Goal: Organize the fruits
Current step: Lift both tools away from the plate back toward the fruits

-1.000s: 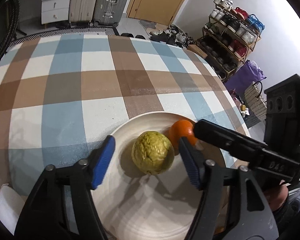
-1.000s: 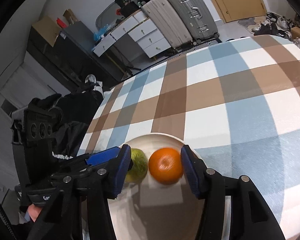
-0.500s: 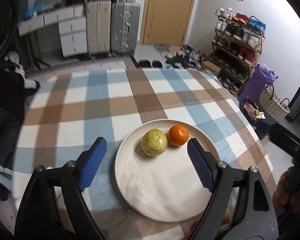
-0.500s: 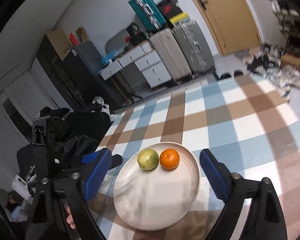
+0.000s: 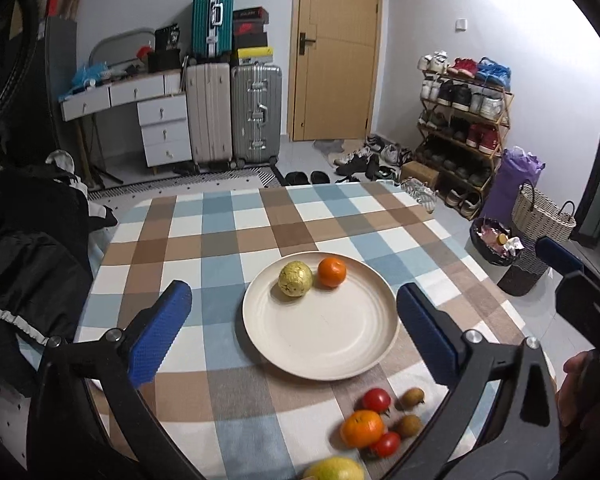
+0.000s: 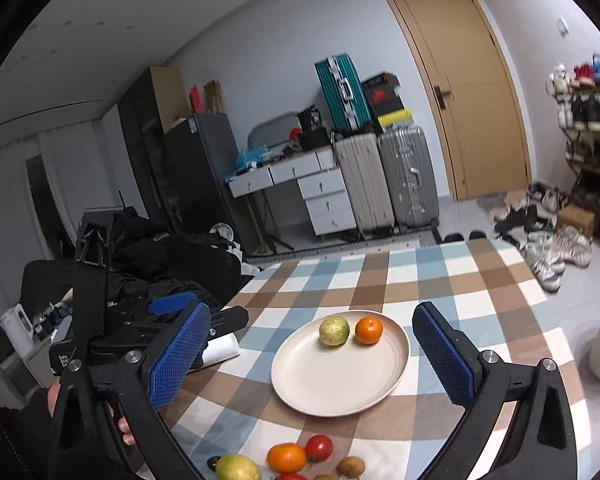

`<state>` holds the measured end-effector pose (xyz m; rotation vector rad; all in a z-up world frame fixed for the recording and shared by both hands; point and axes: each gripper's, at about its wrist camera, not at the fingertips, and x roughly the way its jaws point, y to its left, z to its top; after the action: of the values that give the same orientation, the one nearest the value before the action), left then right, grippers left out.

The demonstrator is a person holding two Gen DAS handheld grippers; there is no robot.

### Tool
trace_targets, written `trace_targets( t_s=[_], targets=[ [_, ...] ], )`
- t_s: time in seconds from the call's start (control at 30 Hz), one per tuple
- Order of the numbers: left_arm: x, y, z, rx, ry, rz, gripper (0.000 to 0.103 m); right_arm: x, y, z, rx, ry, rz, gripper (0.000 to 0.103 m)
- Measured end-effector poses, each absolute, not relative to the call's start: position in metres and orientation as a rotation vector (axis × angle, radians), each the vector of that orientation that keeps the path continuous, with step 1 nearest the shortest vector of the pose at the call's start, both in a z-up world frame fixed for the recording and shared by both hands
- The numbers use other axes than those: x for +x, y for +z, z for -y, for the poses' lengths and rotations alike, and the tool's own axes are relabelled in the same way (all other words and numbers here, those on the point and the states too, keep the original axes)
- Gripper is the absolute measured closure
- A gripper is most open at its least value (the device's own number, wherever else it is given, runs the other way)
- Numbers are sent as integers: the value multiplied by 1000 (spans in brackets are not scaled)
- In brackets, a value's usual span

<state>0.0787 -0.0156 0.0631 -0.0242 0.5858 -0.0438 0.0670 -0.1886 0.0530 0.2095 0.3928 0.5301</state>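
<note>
Both my grippers hang above the near edge of the desk [image 5: 228,240], and neither holds anything. My left gripper [image 5: 294,326] has its jaws opening, now spread wide with only air between them; my right gripper [image 6: 314,354] is opening too, equally empty.

The cream plate [image 5: 340,344] sits mid-desk, framed between the jaws in both views. At its far rim, about 11 to 12 o'clock on the plate, the yellow-green fruit [image 5: 295,278] and a small orange [image 5: 331,272] lie side by side, touching or nearly so. Both are round, so they have no long axis or heading to respect.

What matters next is the loose pile at the near edge, at 6 o'clock from the plate: a bigger orange [image 5: 362,428], two red tomatoes [image 5: 377,399], small brown fruits [image 5: 413,395] and a yellow-green fruit [image 6: 237,469] cut off by the frame. From my left gripper the pile lies at about 5 o'clock, below and inside its right jaw. From my right gripper it lies at about 6 to 7 o'clock. I judge the two about equally near.

Only the brown fruits look slightly elongated. Their axis is too small to read.
</note>
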Motion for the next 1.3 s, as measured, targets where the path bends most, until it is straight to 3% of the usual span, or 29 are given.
trace_targets(
  t_s=[0.27, 0.53, 0.9, 1.2, 1.3],
  targets=[
    [7, 60, 19, -29, -37, -564, 1, 12, 48, 177, 137, 502, -336, 0],
    [-50, 21, 4, -78, 9, -600, 1, -12, 11, 166, 107, 522, -439, 0],
    [-62, -44, -24, -145, 18, -713, 1, -22, -55, 142, 163, 617, -676, 0],
    [-56, -63, -44, -184, 35, -738, 1, -24, -88, 109, 107, 689, -773, 1],
    [-54, -66, -50, -206, 45, -746, 1, -22, -94, 102, 105, 721, -796, 10]
  ],
)
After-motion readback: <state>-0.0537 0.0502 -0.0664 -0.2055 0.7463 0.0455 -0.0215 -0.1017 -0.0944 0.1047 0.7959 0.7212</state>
